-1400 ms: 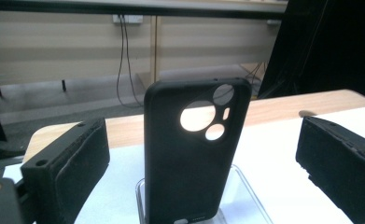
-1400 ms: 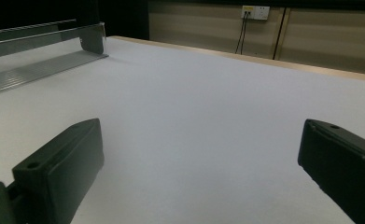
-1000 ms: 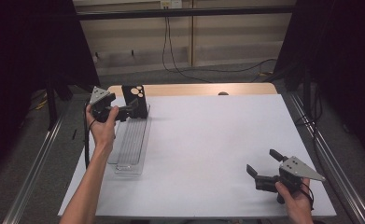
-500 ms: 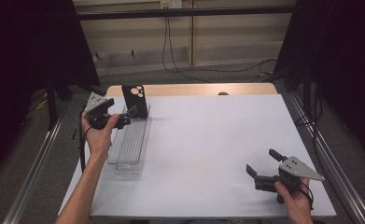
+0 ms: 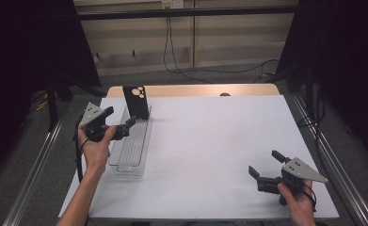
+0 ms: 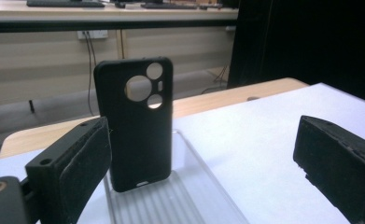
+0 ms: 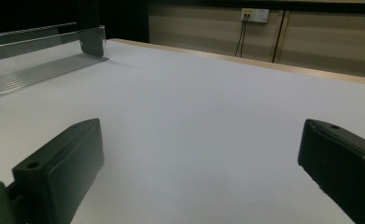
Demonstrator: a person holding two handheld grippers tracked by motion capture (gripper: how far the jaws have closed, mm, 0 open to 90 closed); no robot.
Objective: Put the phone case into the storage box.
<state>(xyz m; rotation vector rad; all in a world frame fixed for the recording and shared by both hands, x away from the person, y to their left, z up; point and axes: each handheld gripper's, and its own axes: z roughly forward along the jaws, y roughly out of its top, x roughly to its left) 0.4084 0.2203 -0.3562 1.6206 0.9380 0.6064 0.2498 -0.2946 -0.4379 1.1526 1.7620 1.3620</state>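
Note:
A black phone case (image 5: 136, 101) (image 6: 136, 126) with round camera cut-outs stands upright in the far end of a clear ridged tray (image 5: 130, 153) (image 6: 185, 200) on the left of the white table. My left gripper (image 5: 126, 126) (image 6: 201, 140) hovers just short of the case, over the tray's left side, pointing at it. It is open; its jaws have just been closing a little, and nothing is between them. Near the table's front right corner my right gripper (image 5: 264, 162) (image 7: 201, 135) is open and holds nothing, low over the table.
The white table top (image 5: 210, 141) ends at a wooden strip (image 5: 196, 89) along the far edge. Metal rails (image 5: 327, 155) run down both sides. Dark curtains flank the table, and cables hang from a wall socket (image 5: 170, 4) behind.
My left gripper has drawn back from the phone case, towards the left and the near side. The case still stands in the tray. The right gripper has stayed put.

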